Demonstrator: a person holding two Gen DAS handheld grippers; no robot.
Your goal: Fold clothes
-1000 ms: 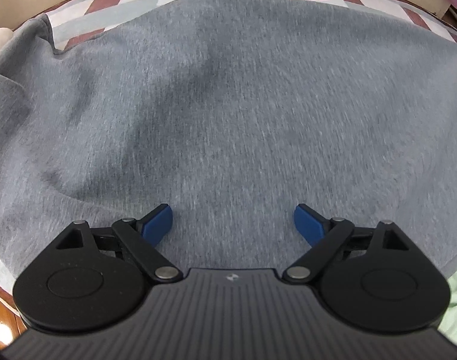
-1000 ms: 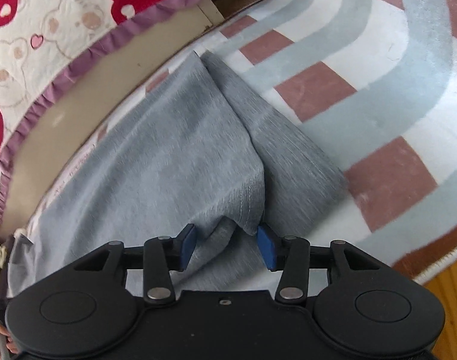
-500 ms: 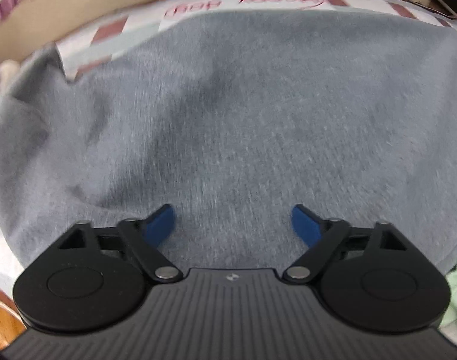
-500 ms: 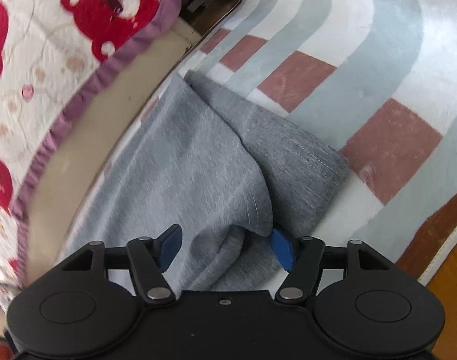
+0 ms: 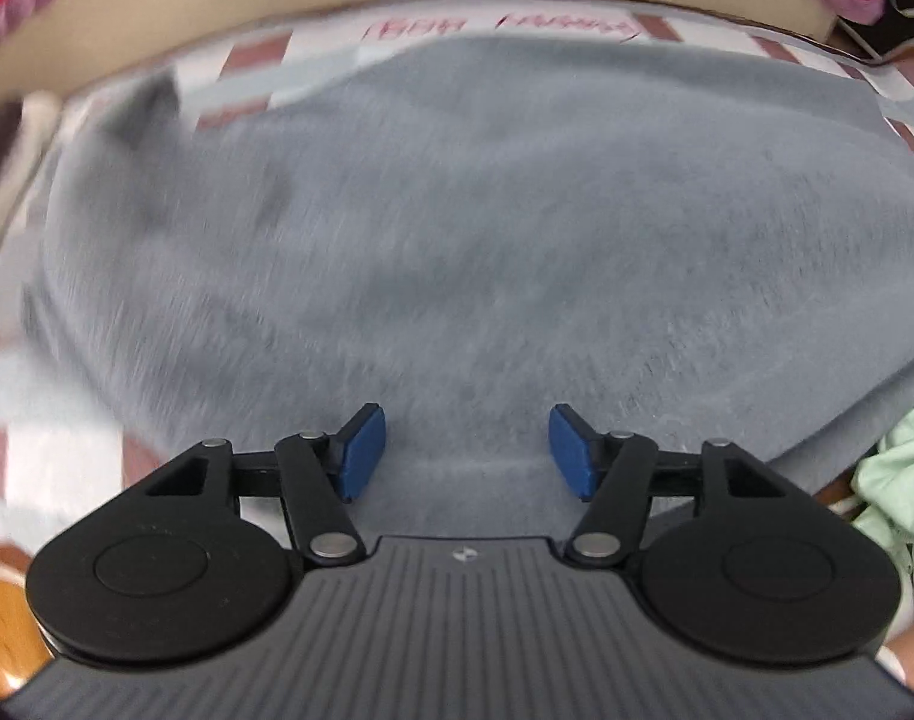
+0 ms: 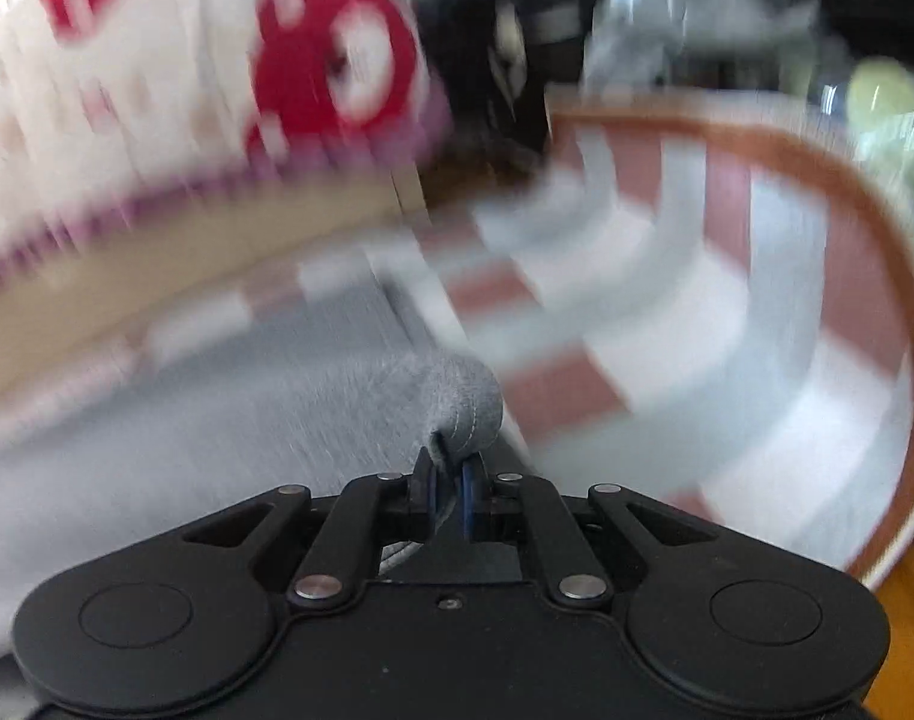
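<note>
Garment grey, spread, blurred; hem pinched in right claw.

Right claw now clamped on grey garment hem

Grey garment; rug banded brown, white, pale blue.

Bright daylight, heavy motion blur, fisheye-warped edges.
</note>
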